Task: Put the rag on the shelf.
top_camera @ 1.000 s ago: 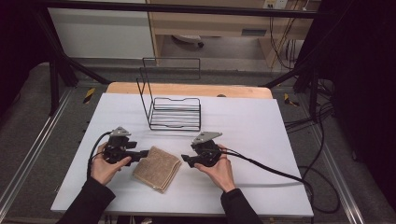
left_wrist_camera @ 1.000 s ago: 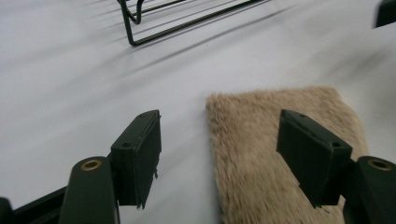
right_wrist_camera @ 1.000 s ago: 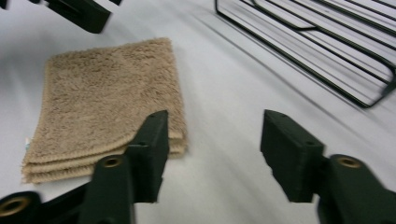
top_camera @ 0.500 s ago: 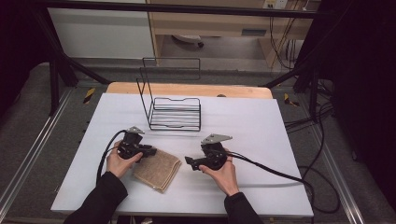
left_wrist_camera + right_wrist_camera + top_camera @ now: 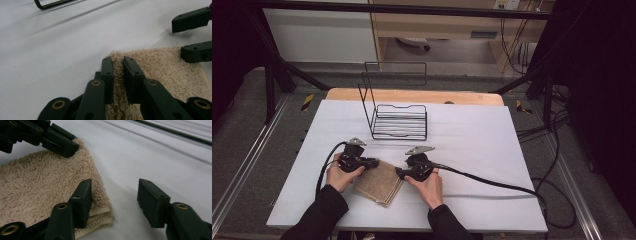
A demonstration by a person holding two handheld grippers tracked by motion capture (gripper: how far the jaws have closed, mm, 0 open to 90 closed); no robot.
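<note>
On the white table (image 5: 492,150), in the high view, the folded beige towel (image 5: 379,182) lay near your edge, between your two hands, and the black wire rack (image 5: 399,120) stood well apart behind it, with nothing in it. Your left gripper (image 5: 371,163) was at the towel's far left corner and your right gripper (image 5: 399,173) at its right edge.

In the left gripper view, the left gripper (image 5: 118,75) had just been closing, and its jaws stood nearly together with a ridge of the towel (image 5: 162,65) pinched between them. So this corner was already taken. The two jaws of your other gripper showed at the right, at the towel's far edge.

In the right gripper view, the right gripper (image 5: 115,200) had just been closing too, but it was half open: one jaw rested on the towel (image 5: 40,180) at its folded edge, the other stood over bare table, apart from the cloth. I judge that this grip was not made yet. After it, the lifting of the towel remained, probably towards the rack.
</note>
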